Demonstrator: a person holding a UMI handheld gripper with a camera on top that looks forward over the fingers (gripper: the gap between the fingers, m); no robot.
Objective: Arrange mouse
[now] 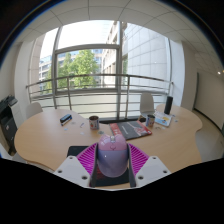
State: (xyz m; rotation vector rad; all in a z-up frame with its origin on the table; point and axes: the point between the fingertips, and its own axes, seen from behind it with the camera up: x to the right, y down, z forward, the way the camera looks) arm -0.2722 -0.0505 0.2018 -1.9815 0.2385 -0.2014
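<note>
A pale lilac computer mouse (112, 155) sits between my gripper's (112, 162) two fingers, its rounded back facing the camera. The magenta pads (88, 158) press against both of its sides, and it is held above the round wooden table (50, 135). A dark mouse mat (77, 151) lies on the table just under and left of the fingers, partly hidden by them.
On the table beyond the fingers stand a dark mug (94, 122), a small dark object (66, 119) at the left, magazines or papers (132, 129) and a cup (143, 120) at the right. Chairs (148, 102) stand behind. Large windows and a balcony rail lie beyond.
</note>
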